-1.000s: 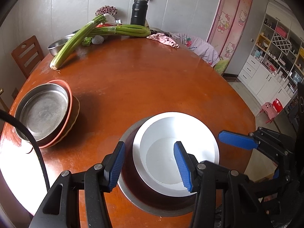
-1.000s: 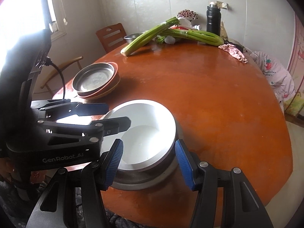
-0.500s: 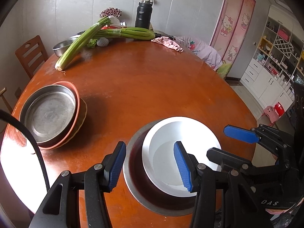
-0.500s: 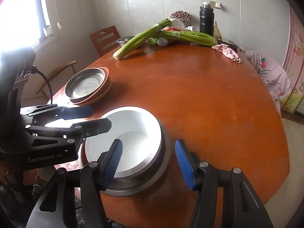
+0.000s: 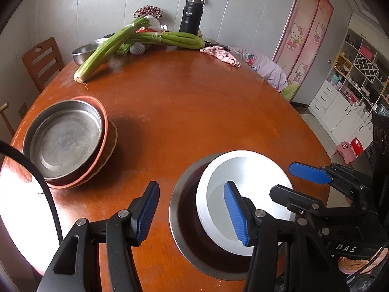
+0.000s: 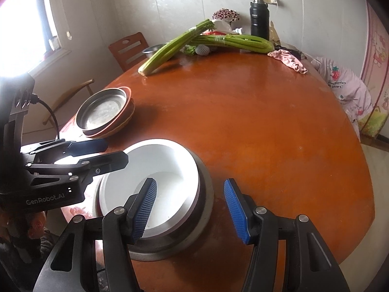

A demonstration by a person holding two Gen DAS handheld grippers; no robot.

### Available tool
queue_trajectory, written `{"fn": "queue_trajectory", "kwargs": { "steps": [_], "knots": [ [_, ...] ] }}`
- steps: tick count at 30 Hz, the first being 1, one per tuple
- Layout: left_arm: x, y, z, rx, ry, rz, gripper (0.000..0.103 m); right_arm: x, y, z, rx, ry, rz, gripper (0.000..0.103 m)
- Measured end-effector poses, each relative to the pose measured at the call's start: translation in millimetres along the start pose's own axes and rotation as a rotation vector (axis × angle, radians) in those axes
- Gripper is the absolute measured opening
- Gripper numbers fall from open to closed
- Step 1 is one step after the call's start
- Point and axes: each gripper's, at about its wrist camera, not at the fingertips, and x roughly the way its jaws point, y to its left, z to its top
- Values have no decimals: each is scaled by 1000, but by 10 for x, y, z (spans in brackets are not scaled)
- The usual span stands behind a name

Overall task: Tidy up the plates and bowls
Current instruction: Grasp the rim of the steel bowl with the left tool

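A white bowl [image 5: 245,194] [image 6: 150,177] sits nested in a steel bowl [image 5: 184,238] [image 6: 204,209] at the near edge of the round table [image 5: 194,112]. My left gripper [image 5: 192,213] [image 6: 107,152] straddles the bowls' left rim. Its jaws are opening, one pad over the table, the other over the white bowl, neither pressing. My right gripper [image 6: 190,210] [image 5: 300,182] straddles the right rim the same way, open and clear of it. A steel plate [image 5: 65,141] [image 6: 104,110] tops an orange plate and a tan dish at the left.
Celery stalks [image 5: 107,48], a black flask [image 5: 190,17], a small steel bowl [image 5: 83,51] and a pink cloth [image 5: 221,54] lie at the table's far side. A wooden chair [image 5: 41,60] stands at the far left. A black cable [image 5: 46,189] hangs near the left gripper.
The left jaws have widened slightly, and the steel bowl's rim now lies to the right of the left finger. In the right view the bowls have slid to the left.
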Motion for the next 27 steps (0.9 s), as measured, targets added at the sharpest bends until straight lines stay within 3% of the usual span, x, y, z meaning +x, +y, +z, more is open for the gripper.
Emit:
{"fn": "queue_trajectory", "kwargs": {
  "steps": [18, 27],
  "knots": [
    [177, 130, -177, -44, 65, -51, 62, 279, 51, -104, 14, 103, 64, 64],
    [342, 152, -217, -95, 113, -115, 60, 352, 103, -142, 15, 126, 92, 67]
  ]
}}
